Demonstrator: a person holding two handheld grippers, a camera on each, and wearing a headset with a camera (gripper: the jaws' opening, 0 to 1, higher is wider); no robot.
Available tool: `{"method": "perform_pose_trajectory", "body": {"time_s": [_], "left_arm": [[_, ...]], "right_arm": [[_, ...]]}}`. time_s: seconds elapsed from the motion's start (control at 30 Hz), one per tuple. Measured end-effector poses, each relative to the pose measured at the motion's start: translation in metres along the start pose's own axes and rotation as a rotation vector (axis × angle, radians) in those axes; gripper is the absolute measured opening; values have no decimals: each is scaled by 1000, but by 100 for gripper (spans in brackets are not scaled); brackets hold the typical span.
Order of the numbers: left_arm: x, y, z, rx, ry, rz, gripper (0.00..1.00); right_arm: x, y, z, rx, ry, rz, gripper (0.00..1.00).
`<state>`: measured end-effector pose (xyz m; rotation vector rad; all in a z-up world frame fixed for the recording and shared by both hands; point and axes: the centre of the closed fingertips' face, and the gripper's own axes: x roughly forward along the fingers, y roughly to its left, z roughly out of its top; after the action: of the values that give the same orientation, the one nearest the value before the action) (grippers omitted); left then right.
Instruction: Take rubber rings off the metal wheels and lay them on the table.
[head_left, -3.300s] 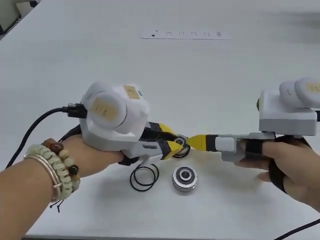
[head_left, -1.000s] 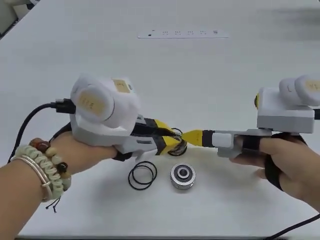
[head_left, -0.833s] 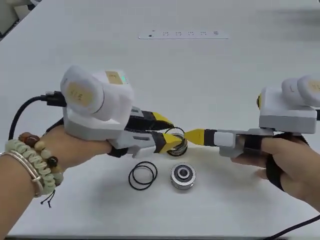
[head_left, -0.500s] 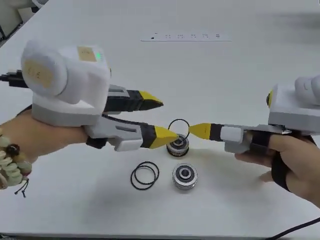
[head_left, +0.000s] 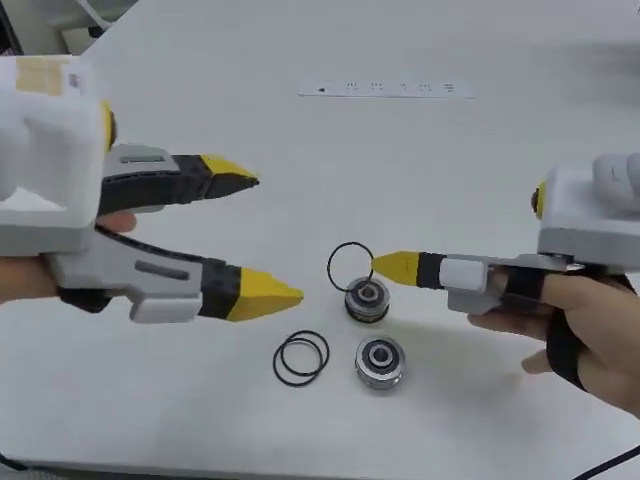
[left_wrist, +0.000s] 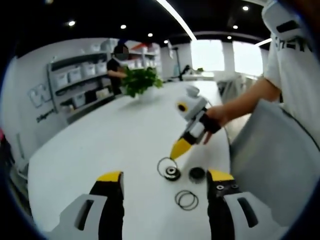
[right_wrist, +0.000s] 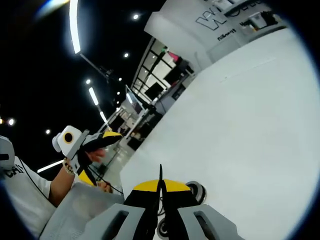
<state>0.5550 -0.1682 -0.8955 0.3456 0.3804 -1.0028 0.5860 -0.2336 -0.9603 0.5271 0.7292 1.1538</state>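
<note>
My right gripper (head_left: 378, 265) is shut on a thin black rubber ring (head_left: 349, 266) that stands upright. The ring's lower edge is at the top of a metal wheel (head_left: 367, 298) lying on the white table (head_left: 480, 160). In the right gripper view the ring (right_wrist: 160, 174) shows edge-on between the shut jaws, with that wheel (right_wrist: 195, 190) just past them. A second wheel (head_left: 381, 360) lies nearer me, and two loose rings (head_left: 302, 357) lie to its left. My left gripper (head_left: 264, 240) is open and holds nothing, off to the left of the wheels. In its own view the left gripper (left_wrist: 165, 176) faces the wheels and rings.
A white power strip (head_left: 385, 88) lies at the far side of the table. The table's front edge runs just below the loose rings. In the left gripper view a potted plant (left_wrist: 141, 80) and shelves stand at the far end.
My left gripper has opened, let go of the wheel and pulled back to the left. The wheel now rests on the table. The right gripper still holds the ring.
</note>
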Motion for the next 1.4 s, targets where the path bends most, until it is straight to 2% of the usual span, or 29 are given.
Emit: {"method": "perform_pose_trajectory", "body": {"time_s": [0.3,0.53,0.8,0.97,1.2,1.4], "left_arm": [[-39,-8,-26,-63,33,62,70],[-55,-18,-47,-119,61,89,71],[-70,-28,-59,-159,78,107,71],[-78,-30,-68,-189,78,131,70],[-79,-34,-75,-211,83,141,70],[-78,-32,-76,-211,82,150,69]], "right_arm": [[11,12,-16,-35,85,31,0],[19,20,-32,-75,167,43,0],[26,28,-52,-120,263,58,0],[29,31,-66,-160,327,64,0],[32,34,-79,-191,387,68,0],[34,27,-87,-230,429,34,0]]}}
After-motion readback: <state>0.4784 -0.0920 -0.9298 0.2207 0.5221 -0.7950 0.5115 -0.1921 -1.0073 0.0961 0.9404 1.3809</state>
